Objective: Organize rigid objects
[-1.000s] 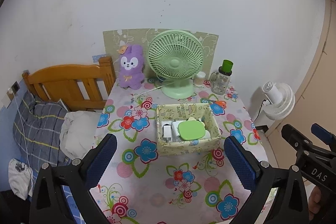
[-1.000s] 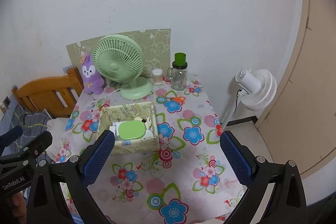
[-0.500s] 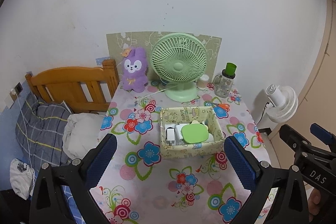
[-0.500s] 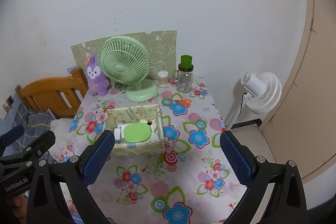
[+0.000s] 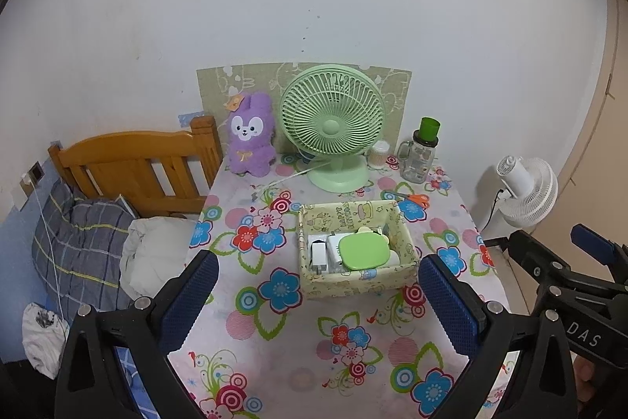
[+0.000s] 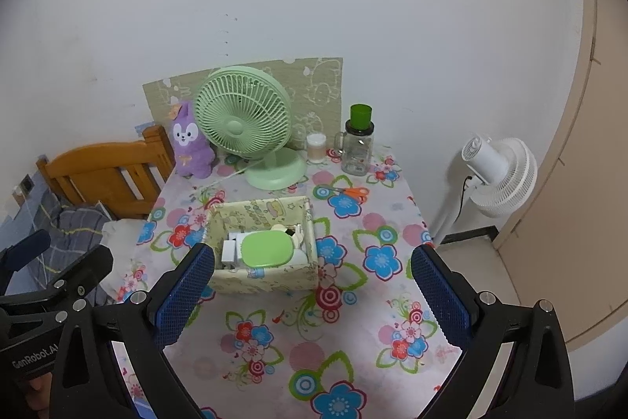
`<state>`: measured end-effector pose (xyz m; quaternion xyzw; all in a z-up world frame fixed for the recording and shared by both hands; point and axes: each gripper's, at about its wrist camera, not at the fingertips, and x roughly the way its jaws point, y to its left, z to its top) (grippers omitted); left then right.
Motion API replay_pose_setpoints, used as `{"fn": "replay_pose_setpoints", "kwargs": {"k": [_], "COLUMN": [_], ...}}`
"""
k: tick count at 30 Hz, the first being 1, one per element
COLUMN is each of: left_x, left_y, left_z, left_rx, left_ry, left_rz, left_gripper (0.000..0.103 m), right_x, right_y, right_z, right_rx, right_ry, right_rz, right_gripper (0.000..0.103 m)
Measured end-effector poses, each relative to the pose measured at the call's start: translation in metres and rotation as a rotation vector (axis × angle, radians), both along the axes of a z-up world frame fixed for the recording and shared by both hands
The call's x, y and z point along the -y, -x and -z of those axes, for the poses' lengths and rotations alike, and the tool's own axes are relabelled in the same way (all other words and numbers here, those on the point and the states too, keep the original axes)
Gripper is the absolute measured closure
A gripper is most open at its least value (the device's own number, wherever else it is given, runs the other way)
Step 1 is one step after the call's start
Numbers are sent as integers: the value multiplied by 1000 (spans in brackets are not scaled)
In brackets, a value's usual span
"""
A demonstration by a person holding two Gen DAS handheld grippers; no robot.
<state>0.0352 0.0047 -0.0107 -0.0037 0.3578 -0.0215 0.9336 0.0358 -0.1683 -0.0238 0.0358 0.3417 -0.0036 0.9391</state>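
Observation:
A pale yellow patterned box [image 5: 355, 281] [image 6: 263, 281] stands mid-table and holds a green lidded case [image 5: 363, 252] [image 6: 267, 249], white chargers [image 5: 318, 254] and other small items. Orange-handled scissors [image 5: 410, 198] [image 6: 347, 192] lie on the cloth behind the box. My left gripper [image 5: 318, 305] is open and empty, held above the table's near part. My right gripper [image 6: 310, 295] is open and empty, beside it to the right; it also shows in the left wrist view [image 5: 581, 285].
A green desk fan [image 5: 333, 128] [image 6: 247, 124], a purple plush rabbit [image 5: 249, 136], a small white jar [image 5: 378, 154] and a glass bottle with green cap [image 5: 422, 152] stand at the table's back. A wooden bed headboard [image 5: 133, 163] is left, a white floor fan [image 6: 498, 171] right.
Both grippers have drawn back and up from the table, so the box and fan look smaller and lower. Both stay open and empty.

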Motion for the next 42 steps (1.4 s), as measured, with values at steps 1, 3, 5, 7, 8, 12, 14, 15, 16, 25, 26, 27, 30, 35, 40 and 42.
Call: {"fn": "replay_pose_setpoints", "kwargs": {"k": [1,3,5,7,8,12,14,15,16,25,26,27,30,35,40,42], "left_x": [1,2,2,3,3,3,4,4,5,6,6,5,6,7,8,7], "left_y": [0,0,0,0,0,-1,0,0,0,2,2,3,4,5,6,6], "left_z": [0,0,0,0,0,0,0,0,0,-1,-1,-1,-2,-3,-2,-3], "left_rx": [0,0,-1,-1,-1,-1,-1,1,3,6,8,10,18,26,24,26], "left_ry": [-3,-7,-8,-8,-9,-10,-13,-16,-17,-12,-12,-13,-17,-18,-16,-17], "left_rz": [2,5,6,8,8,9,11,12,12,22,23,24,26,30,30,28], "left_gripper": [0,0,0,0,0,0,0,0,0,0,0,0,0,0,0,0], "right_x": [0,0,0,0,0,0,0,1,1,1,2,2,3,5,5,5], "right_y": [0,0,1,2,2,4,4,4,5,9,10,10,11,12,13,14], "right_z": [0,0,0,0,-1,-1,-2,-2,-3,-4,-4,-4,-3,-4,-4,-4], "right_rx": [0,2,3,5,6,8,7,7,9,19,21,22,23,23,26,31], "right_ry": [0,3,2,6,9,21,25,27,31,43,42,40,35,32,34,38], "right_rz": [0,5,8,10,10,15,17,18,19,31,32,34,37,44,44,43], "right_gripper": [2,2,2,2,2,1,2,2,2,2,2,2,2,2,2,2]}}
